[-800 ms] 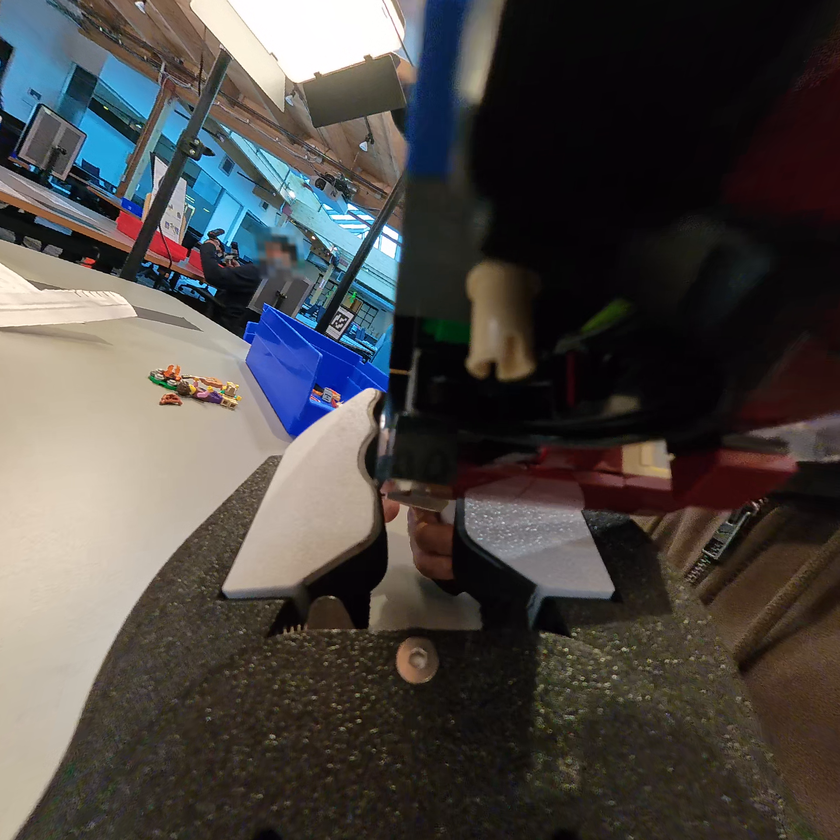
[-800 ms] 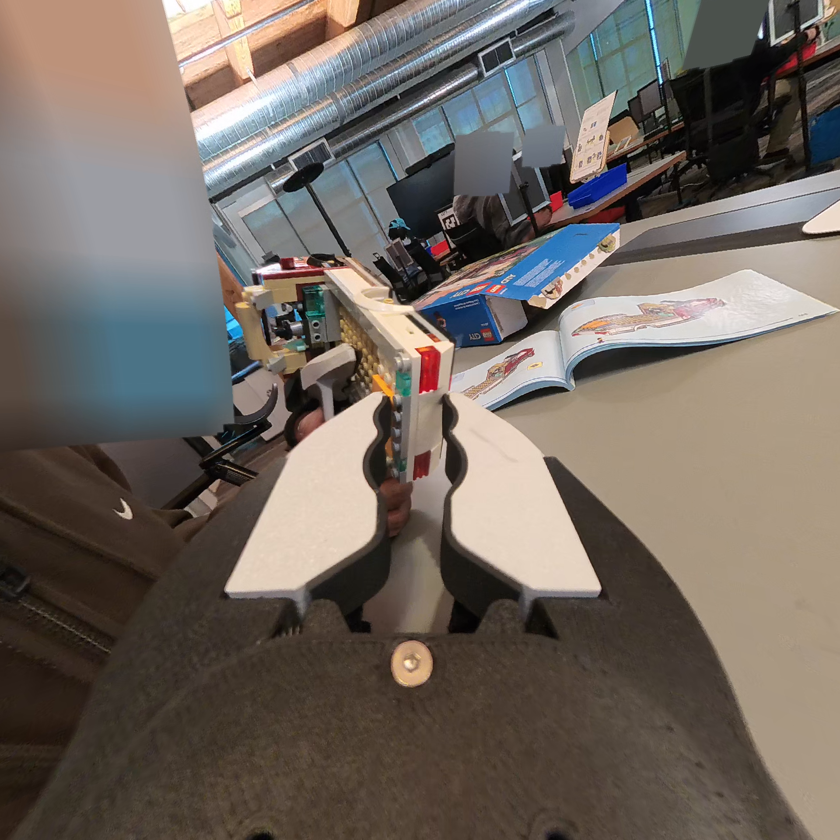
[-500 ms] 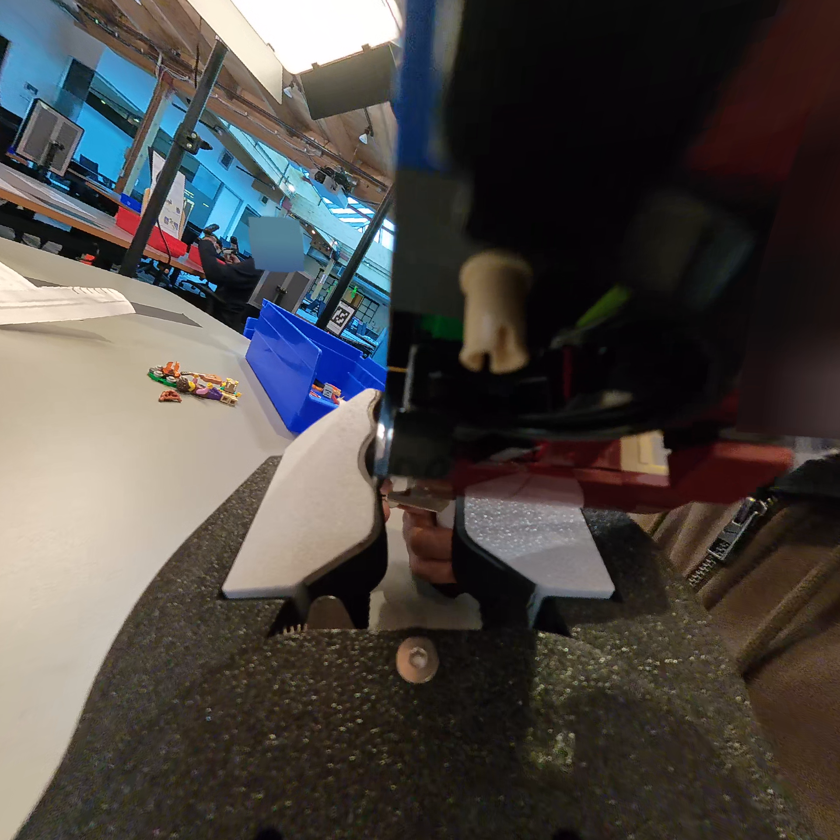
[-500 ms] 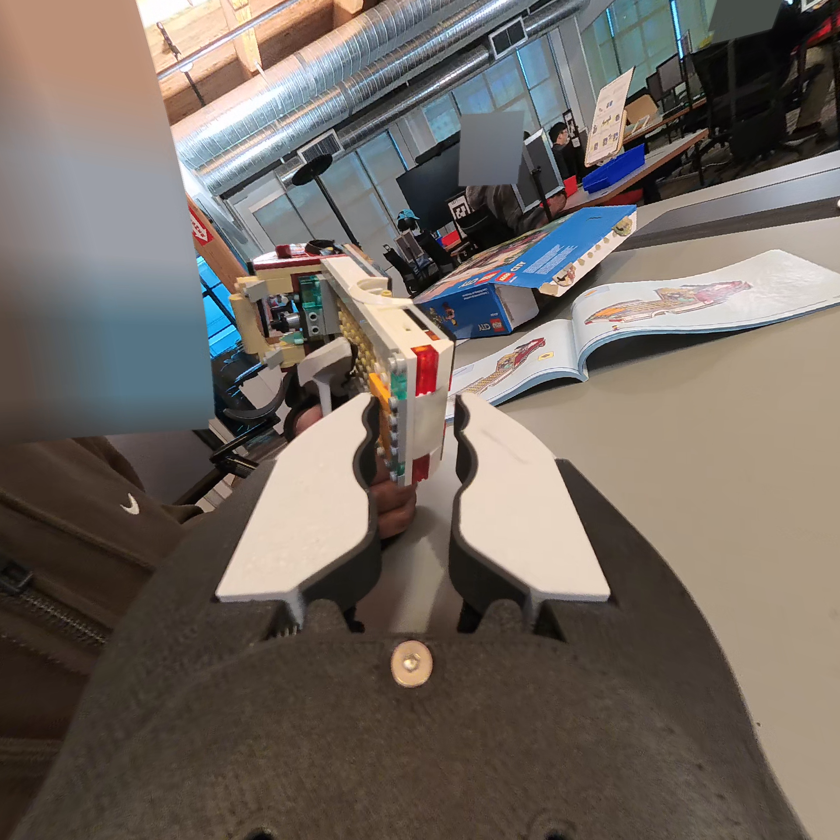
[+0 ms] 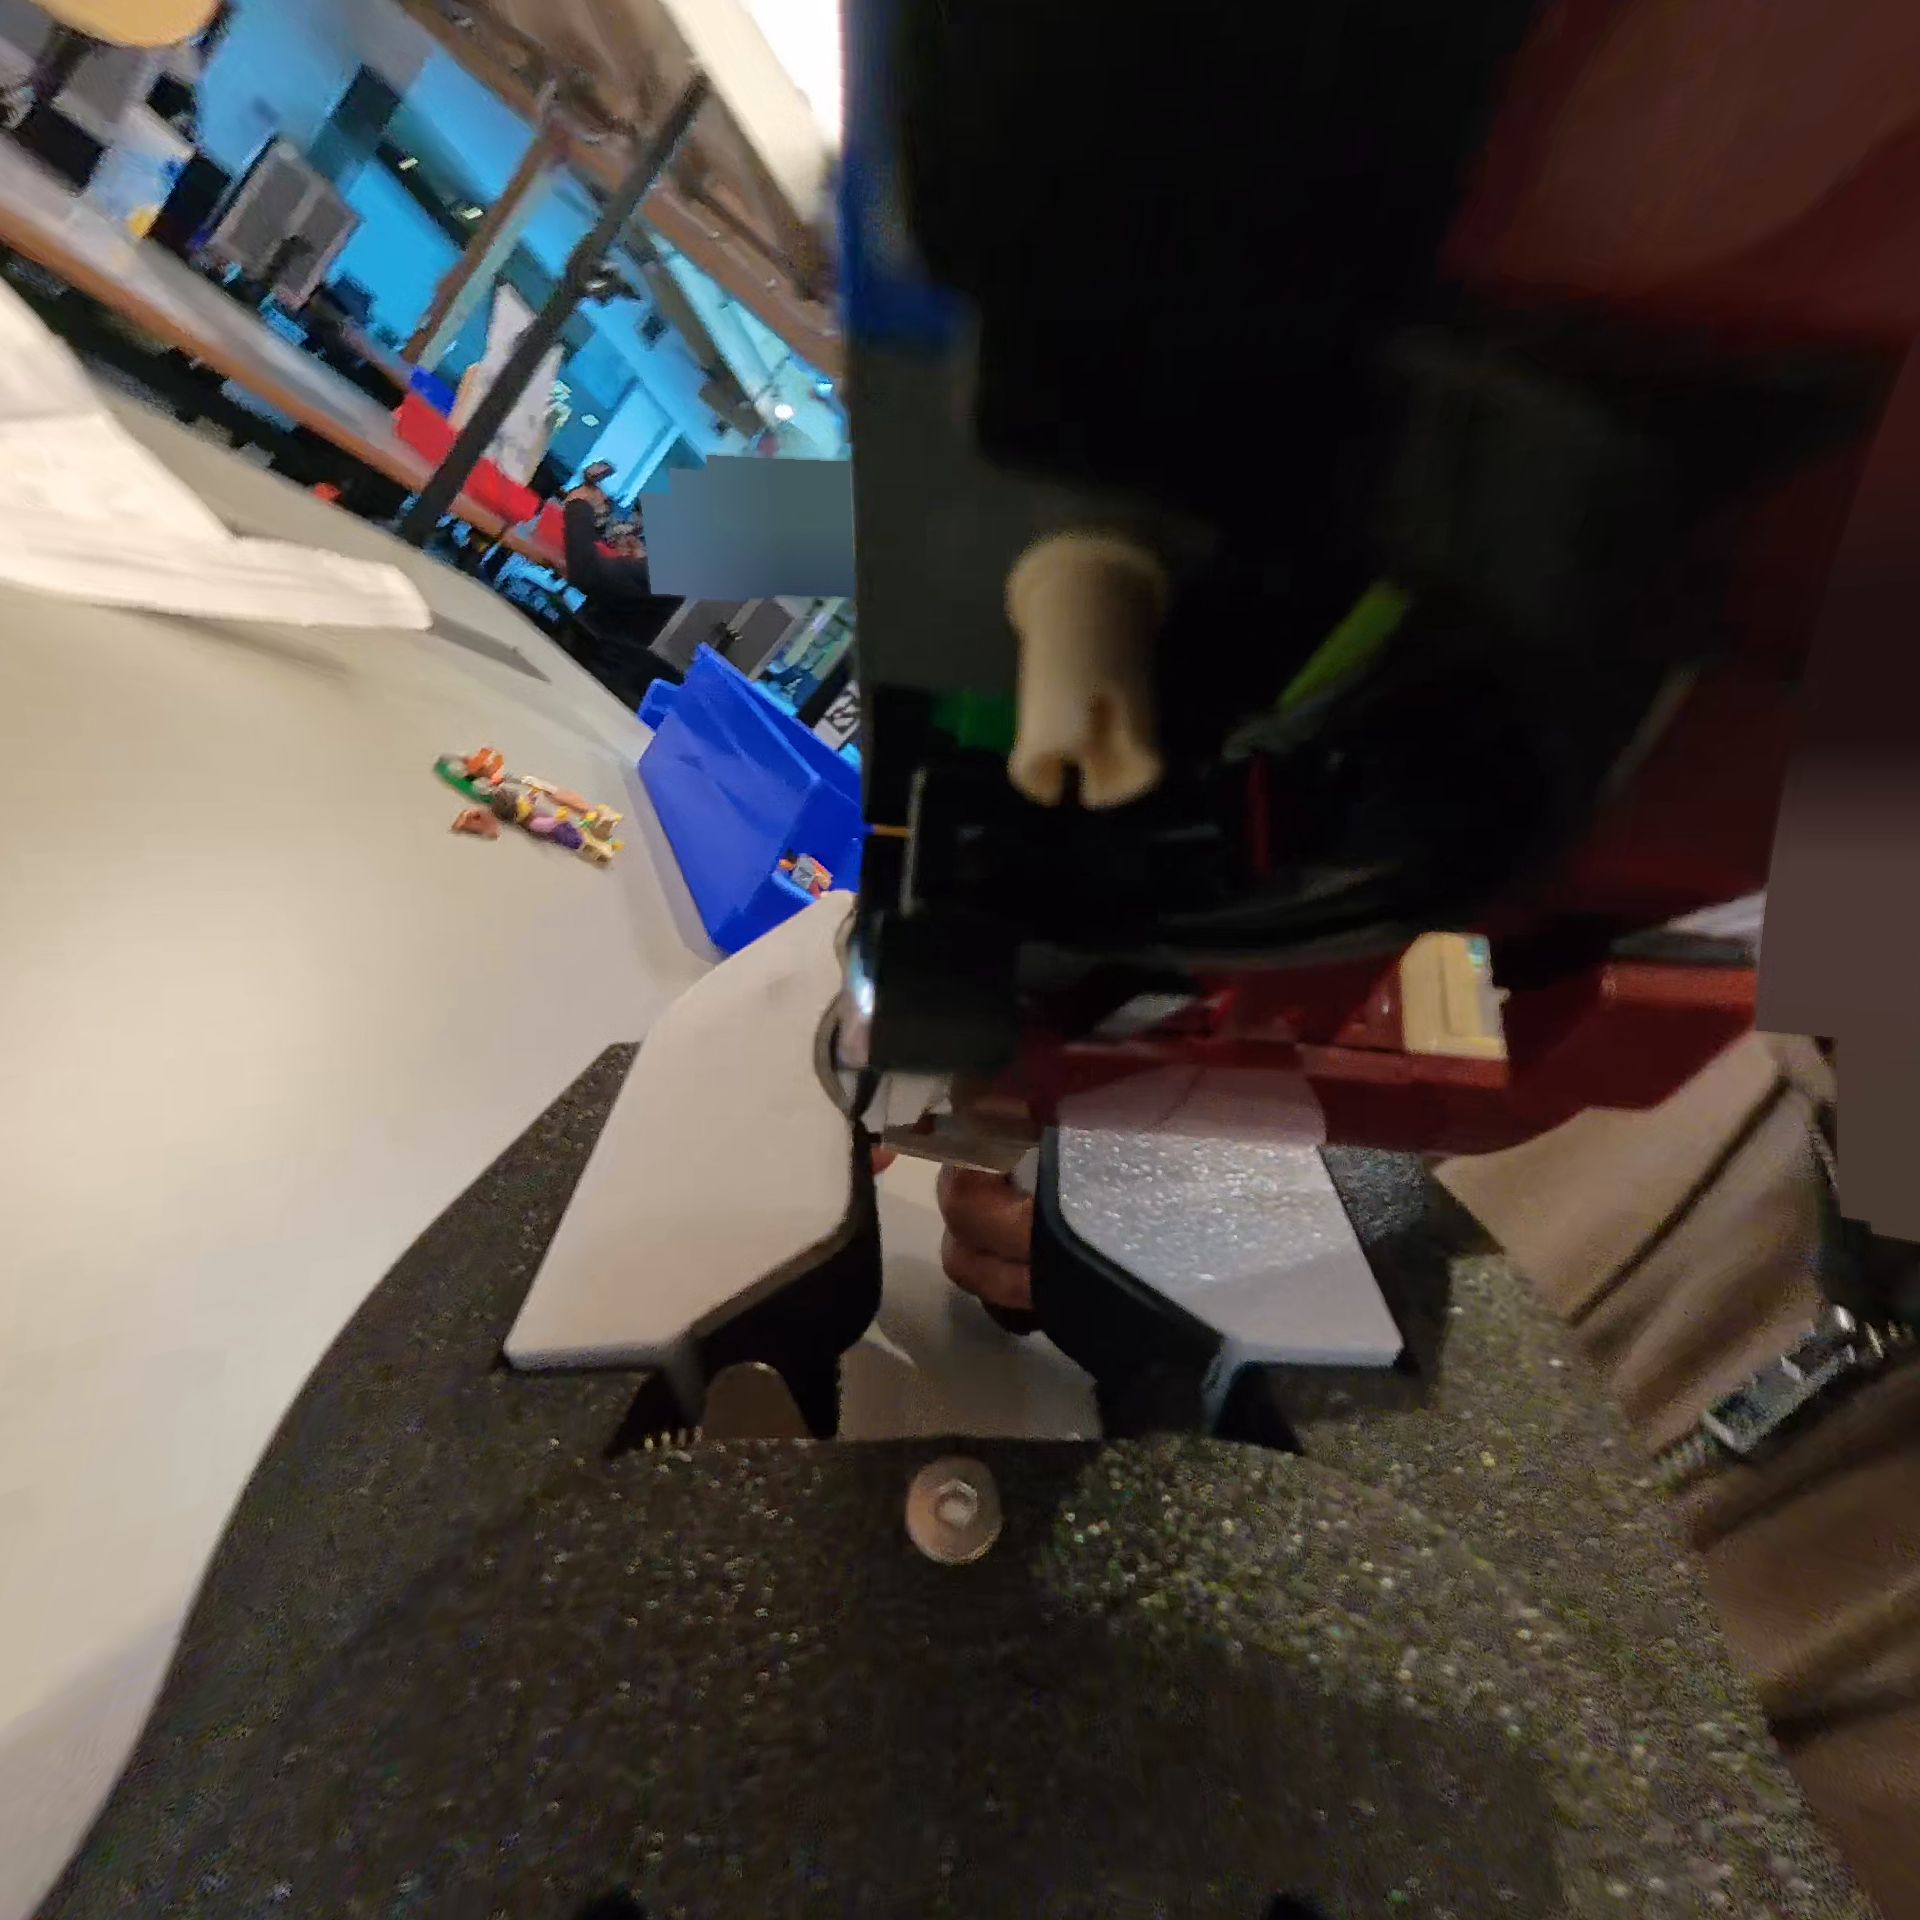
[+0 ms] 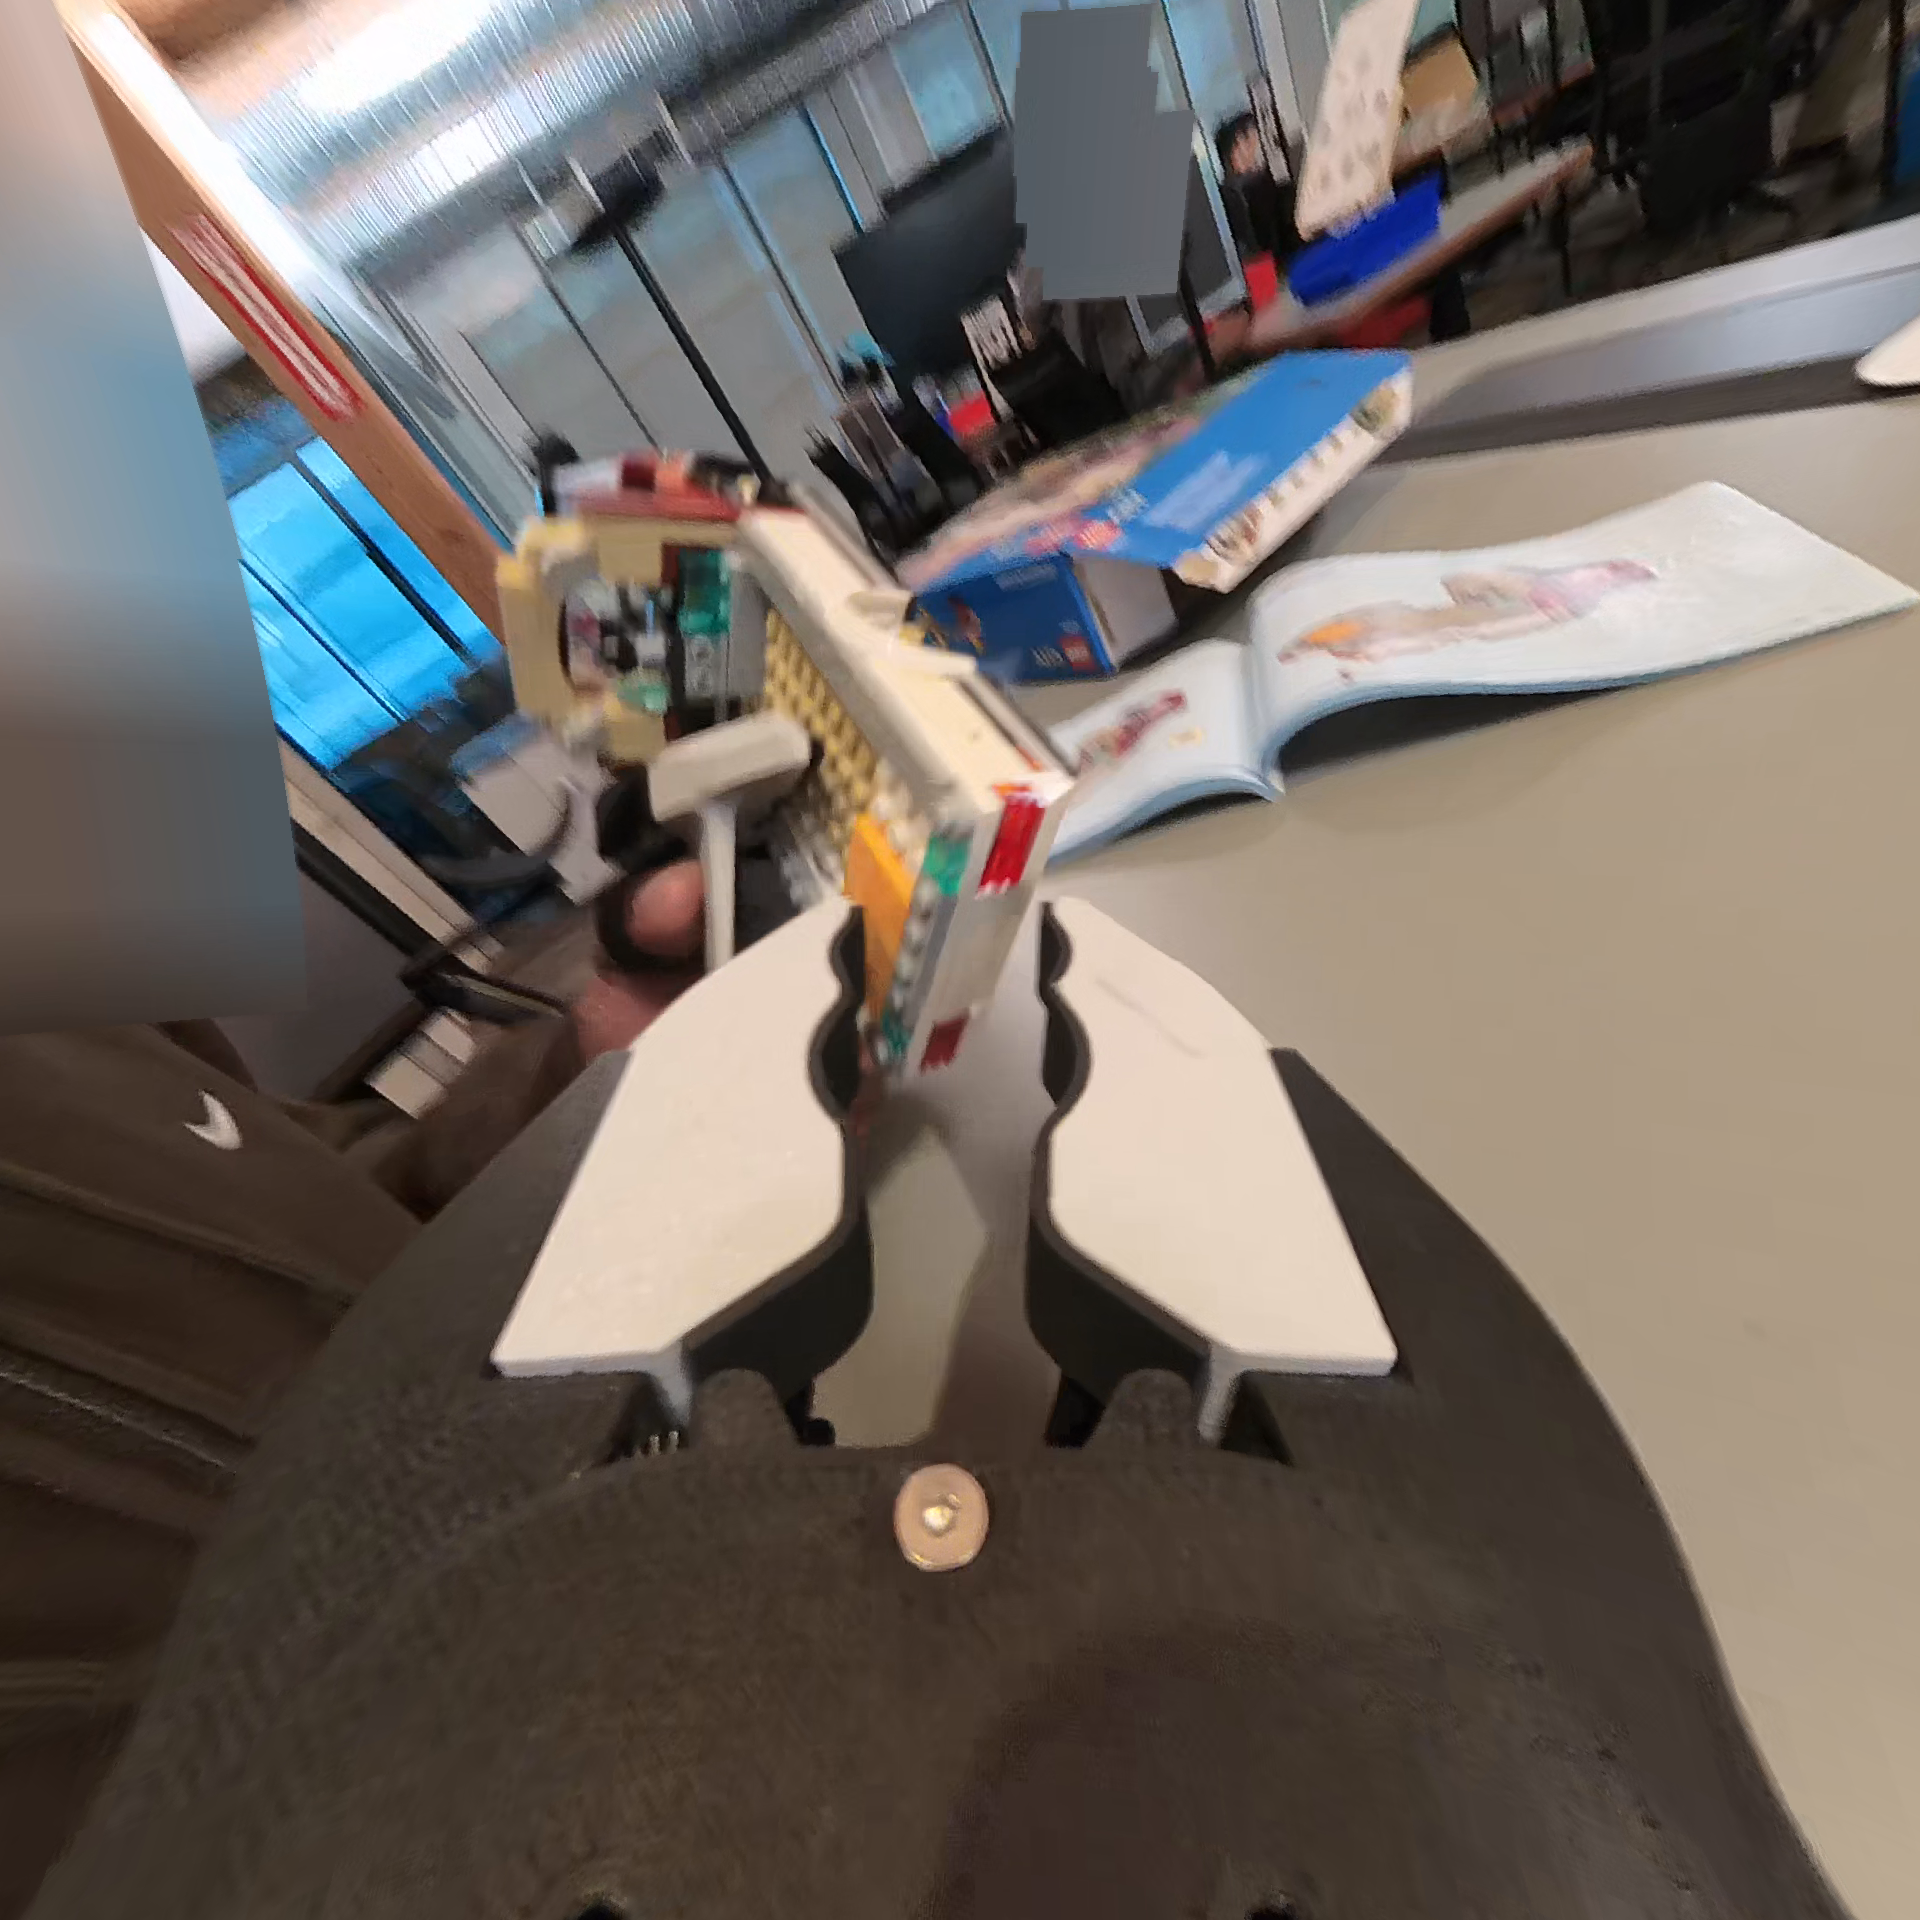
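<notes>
— Since the left wrist view is nearly filled by it, what is that dark mass?

— It's the underside of a multicoloured toy-brick model [image 5: 1299, 727], black and dark red from here, with a tan peg [image 5: 1086, 675] sticking out. The left gripper [image 5: 951, 1049] pinches its lower edge. The near white finger [image 5: 727, 1122] presses on the dark corner, while the far fingertip is tucked behind the red base. The model hangs above the grey table [image 5: 208, 1039]. A blue plastic bin [image 5: 748, 790] and a small heap of loose coloured bricks [image 5: 530, 805] lie well beyond it.

— And the right wrist view?

— The model [image 6: 904, 727] shows its white, studded side here, tilted in the air. Its end with red and orange tiles dips between the fingers of the right gripper [image 6: 951, 935], which are spread. A gap is plain between the outer finger [image 6: 1164, 1143] and the white wall, so nothing is clamped there. An open instruction booklet [image 6: 1507, 613] and a blue cardboard box [image 6: 1143, 499] rest on the table [image 6: 1558, 1039] behind.

— How should it be handled?

— I'd judge the single pinch carries everything, so it should stay firm and level. Brick joints part easily under twisting.
</notes>
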{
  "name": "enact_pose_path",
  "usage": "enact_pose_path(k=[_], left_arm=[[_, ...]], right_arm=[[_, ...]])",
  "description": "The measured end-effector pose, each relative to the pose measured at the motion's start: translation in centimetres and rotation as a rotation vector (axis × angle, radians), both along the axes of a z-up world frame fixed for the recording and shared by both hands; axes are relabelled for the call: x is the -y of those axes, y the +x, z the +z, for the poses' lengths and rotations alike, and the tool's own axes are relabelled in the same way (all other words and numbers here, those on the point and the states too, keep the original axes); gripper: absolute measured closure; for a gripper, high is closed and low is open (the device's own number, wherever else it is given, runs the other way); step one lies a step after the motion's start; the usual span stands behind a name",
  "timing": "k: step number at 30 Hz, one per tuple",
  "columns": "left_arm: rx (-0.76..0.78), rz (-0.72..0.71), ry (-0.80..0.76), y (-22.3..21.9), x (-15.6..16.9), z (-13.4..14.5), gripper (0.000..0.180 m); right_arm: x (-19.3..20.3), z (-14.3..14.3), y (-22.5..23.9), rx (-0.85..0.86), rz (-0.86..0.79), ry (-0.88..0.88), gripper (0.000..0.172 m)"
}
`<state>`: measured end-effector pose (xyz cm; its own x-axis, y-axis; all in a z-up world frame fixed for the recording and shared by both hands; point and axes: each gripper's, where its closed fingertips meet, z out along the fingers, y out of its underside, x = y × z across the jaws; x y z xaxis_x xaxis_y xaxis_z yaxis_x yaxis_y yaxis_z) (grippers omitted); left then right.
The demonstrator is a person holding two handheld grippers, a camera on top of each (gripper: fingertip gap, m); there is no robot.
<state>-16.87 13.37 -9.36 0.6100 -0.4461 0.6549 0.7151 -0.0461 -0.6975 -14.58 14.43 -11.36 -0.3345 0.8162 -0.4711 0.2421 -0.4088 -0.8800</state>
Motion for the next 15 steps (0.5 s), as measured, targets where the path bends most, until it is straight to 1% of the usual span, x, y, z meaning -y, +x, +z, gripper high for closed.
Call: enact_pose_path(k=[1, 4, 7, 10, 13, 15], left_arm=[[0.047, 0.007, -0.043, -0.4, -0.2, -0.5, 0.15], [0.187, 0.015, -0.197, -1.1, -0.4, -2.4, 0.152], [0.251, -0.003, -0.274, -0.7, -0.1, -3.4, 0.152], [0.327, -0.035, -0.298, 0.1, 0.4, -3.9, 0.15], [0.427, -0.055, -0.292, 0.5, 0.7, -4.1, 0.152], [0.452, -0.057, -0.281, 0.5, 0.9, -4.1, 0.152]], right_arm=[[-0.3, -0.3, 0.3, 0.023, 0.002, 0.035, 0.136], [-2.0, -1.1, 1.8, 0.105, -0.007, 0.158, 0.132], [-4.3, -2.8, 3.9, 0.245, -0.026, 0.311, 0.132], [-6.0, -5.0, 6.4, 0.411, -0.024, 0.417, 0.134], [-6.3, -6.5, 8.7, 0.536, 0.0, 0.472, 0.136], [-6.6, -7.8, 10.3, 0.63, 0.015, 0.515, 0.135]])
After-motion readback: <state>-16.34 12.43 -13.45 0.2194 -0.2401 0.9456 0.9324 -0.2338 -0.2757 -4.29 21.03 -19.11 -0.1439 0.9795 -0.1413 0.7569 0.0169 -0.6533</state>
